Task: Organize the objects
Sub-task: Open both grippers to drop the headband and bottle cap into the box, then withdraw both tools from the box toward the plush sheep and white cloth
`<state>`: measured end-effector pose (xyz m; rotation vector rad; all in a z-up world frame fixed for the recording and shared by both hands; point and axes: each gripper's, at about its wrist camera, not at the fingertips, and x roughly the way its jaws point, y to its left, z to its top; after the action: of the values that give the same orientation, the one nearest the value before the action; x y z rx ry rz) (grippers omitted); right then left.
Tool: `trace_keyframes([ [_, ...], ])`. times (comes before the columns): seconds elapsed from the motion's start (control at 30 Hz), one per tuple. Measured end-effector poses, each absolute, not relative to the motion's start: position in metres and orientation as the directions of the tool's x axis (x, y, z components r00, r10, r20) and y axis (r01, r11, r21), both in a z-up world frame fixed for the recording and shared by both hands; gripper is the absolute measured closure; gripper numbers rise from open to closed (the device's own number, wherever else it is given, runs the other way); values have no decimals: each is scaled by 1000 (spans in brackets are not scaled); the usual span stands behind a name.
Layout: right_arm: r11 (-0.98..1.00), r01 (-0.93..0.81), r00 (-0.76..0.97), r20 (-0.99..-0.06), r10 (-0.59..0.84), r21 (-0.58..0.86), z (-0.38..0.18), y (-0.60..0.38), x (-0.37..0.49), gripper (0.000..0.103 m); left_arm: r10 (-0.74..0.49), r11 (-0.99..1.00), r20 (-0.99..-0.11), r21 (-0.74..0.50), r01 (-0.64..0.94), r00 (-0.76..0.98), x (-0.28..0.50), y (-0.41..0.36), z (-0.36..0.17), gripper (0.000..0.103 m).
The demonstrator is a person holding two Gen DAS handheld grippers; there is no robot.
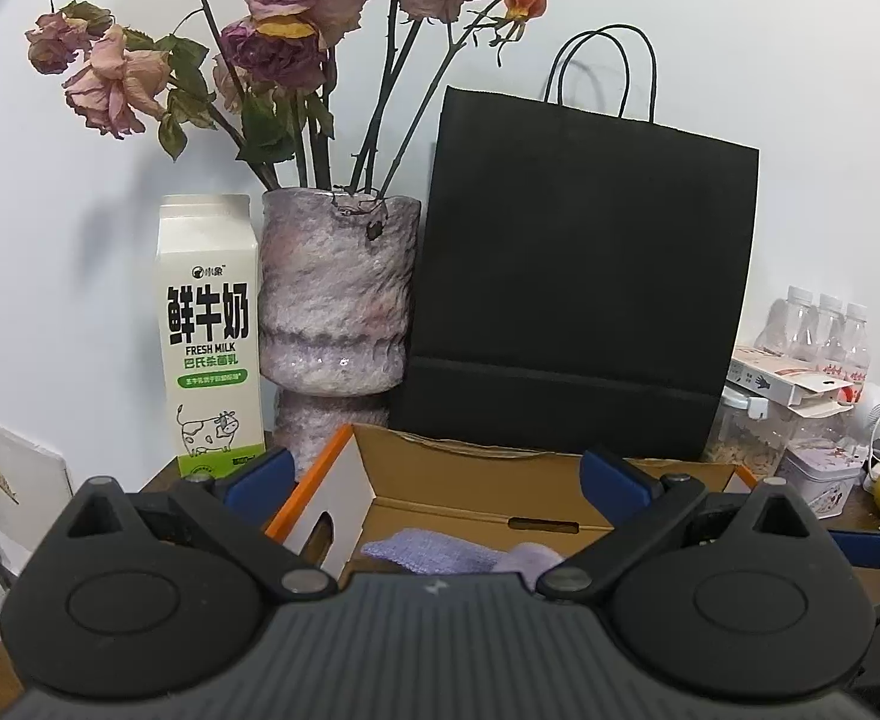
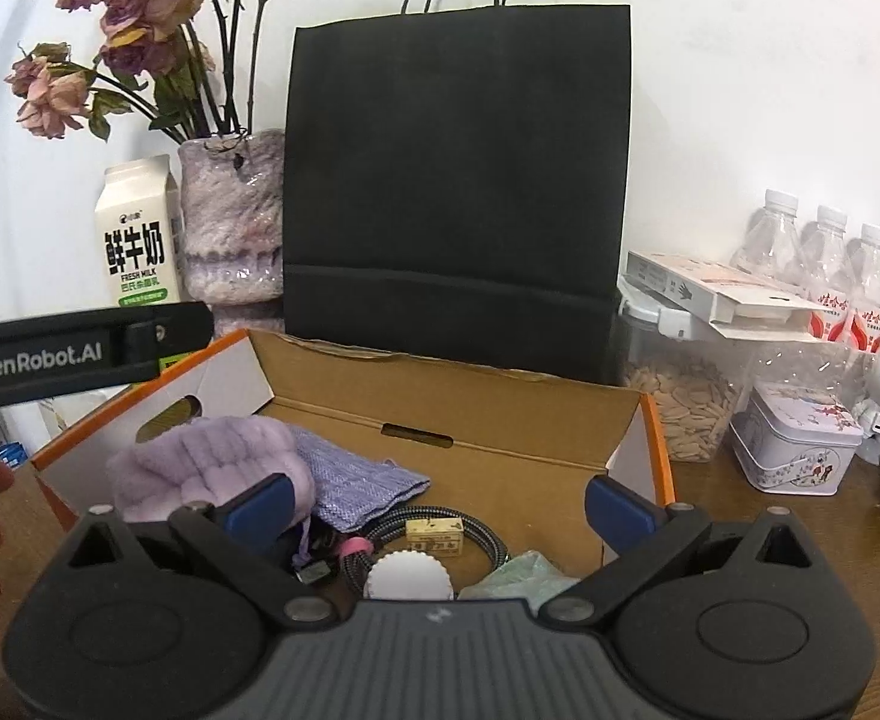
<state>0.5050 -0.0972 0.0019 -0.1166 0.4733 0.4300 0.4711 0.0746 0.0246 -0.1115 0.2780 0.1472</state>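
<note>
Both tongs, left and right, are hanging spread apart and holding nothing above the open cardboard box on the counter. Inside it are lying a fluffy lilac headband, a purple knit cloth stretching left to right, a braided cable and a white cap. Behind the box are standing a black paper bag, a vase and a milk carton.

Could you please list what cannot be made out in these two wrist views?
- Cardboard box near end: right wrist view, hidden by the right gripper body, which also cuts off the white ridged cap and green bag.
- Box contents: left wrist view, only purple cloth shows above the left gripper.
- Small tan label: print too small.
- Black paper bag: interior unseen in either view.
</note>
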Motion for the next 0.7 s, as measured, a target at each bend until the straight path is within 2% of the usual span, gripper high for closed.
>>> trace_keyframes([
  [0.7, 891, -454, 802, -448, 394, -29, 11, -101, 485, 0, 158, 978, -240, -93, -185, 958, 445, 70, 33, 0],
])
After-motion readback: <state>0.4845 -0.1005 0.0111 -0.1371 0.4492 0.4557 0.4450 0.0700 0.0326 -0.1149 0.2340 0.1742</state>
